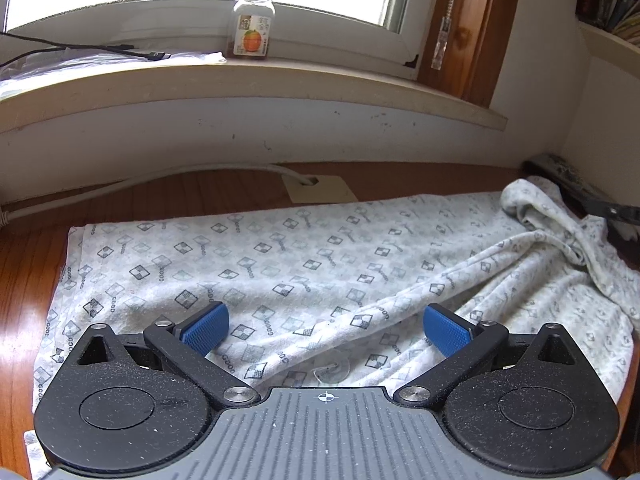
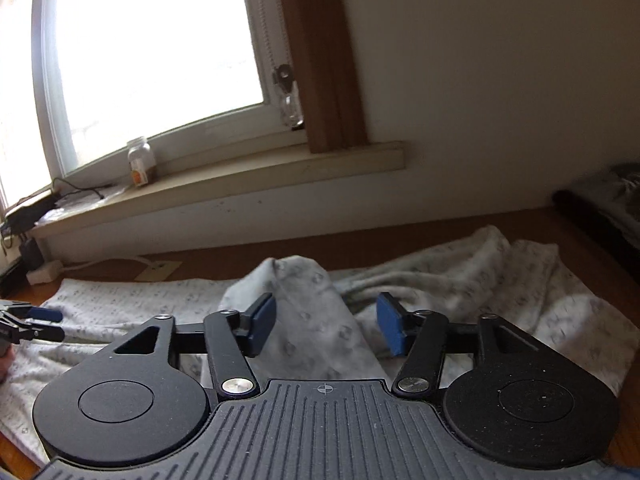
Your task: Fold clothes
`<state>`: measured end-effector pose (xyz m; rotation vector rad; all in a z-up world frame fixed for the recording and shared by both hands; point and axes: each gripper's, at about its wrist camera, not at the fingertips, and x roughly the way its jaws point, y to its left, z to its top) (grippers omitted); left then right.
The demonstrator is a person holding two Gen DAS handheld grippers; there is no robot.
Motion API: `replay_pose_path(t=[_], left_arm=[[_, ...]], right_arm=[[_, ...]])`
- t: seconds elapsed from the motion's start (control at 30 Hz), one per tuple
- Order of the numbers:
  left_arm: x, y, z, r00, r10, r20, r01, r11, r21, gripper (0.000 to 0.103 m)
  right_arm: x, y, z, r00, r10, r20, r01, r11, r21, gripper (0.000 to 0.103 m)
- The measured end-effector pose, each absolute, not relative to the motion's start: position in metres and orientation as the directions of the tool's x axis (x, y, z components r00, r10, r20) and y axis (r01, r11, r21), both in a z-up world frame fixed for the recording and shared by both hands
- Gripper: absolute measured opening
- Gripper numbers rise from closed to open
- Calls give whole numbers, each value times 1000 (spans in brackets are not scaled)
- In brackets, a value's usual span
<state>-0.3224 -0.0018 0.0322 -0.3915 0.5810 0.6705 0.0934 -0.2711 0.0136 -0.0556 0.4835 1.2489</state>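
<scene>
A white garment (image 1: 320,264) printed with grey checked squares lies spread on the wooden table (image 1: 24,280). Its left part is flat and its right end is bunched into folds (image 1: 560,232). My left gripper (image 1: 326,328) is open just above the cloth near its front edge, blue pads wide apart, holding nothing. In the right wrist view my right gripper (image 2: 326,328) is open over the bunched end of the garment (image 2: 500,280). A raised hump of cloth (image 2: 312,300) stands between its pads, which do not press on it. The left gripper (image 2: 40,324) shows at the far left edge.
A window sill runs behind the table with a clear bottle (image 1: 253,24) with an orange label and a black cable (image 1: 100,46) on it. A white cord (image 1: 120,188) lies along the table's back edge. A dark object (image 1: 580,188) sits in the right corner.
</scene>
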Motion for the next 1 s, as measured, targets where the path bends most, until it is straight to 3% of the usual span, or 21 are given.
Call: replay_pose_path(t=[0.07,0.17,0.27,0.4,0.43,0.5,0.53,0.57,0.63,0.73,0.87,0.97,1.0], left_arm=[[-320,-3,32,625,470,-623,-677,724,-132,103],[-315,-4,32,606,481,-633,-682,724,-103,103],[-310,-9,38,610,515,-602,-699,708,-104,103],[-284,-36,58,663,539,-519,-668,739,-85,103],[-272,-47,62,672,544,-503,-654,755,-58,103],[-246,-68,66,695,532,-483,-610,792,-5,103],[-231,-78,66,710,514,-482,-580,814,14,103],[-217,-88,65,728,484,-485,-543,840,24,103],[-189,-112,63,766,447,-462,-478,877,56,103],[-151,-147,59,813,390,-433,-375,919,124,103],[-111,-176,54,833,254,-492,-232,967,106,102],[-92,-192,51,831,191,-522,-164,982,97,94],[-88,-197,50,831,181,-527,-151,983,100,85]], right_arm=[[93,-297,9,263,903,-338,-897,358,259,90],[90,-326,7,313,904,-291,-869,396,298,100],[74,-337,5,385,887,-254,-876,438,201,103],[63,-343,-2,387,893,-228,-885,430,181,103],[65,-344,-4,377,895,-237,-879,427,214,101],[70,-348,-6,351,905,-241,-868,411,279,87],[73,-351,-7,336,911,-238,-863,399,310,65],[77,-353,-7,322,917,-236,-857,388,338,49],[82,-358,-6,314,921,-230,-842,382,380,37],[85,-370,-4,317,926,-206,-833,375,406,37],[86,-386,-1,360,915,-182,-824,403,398,37],[88,-393,-1,382,904,-193,-815,428,389,37],[89,-395,0,387,900,-202,-812,436,388,37]])
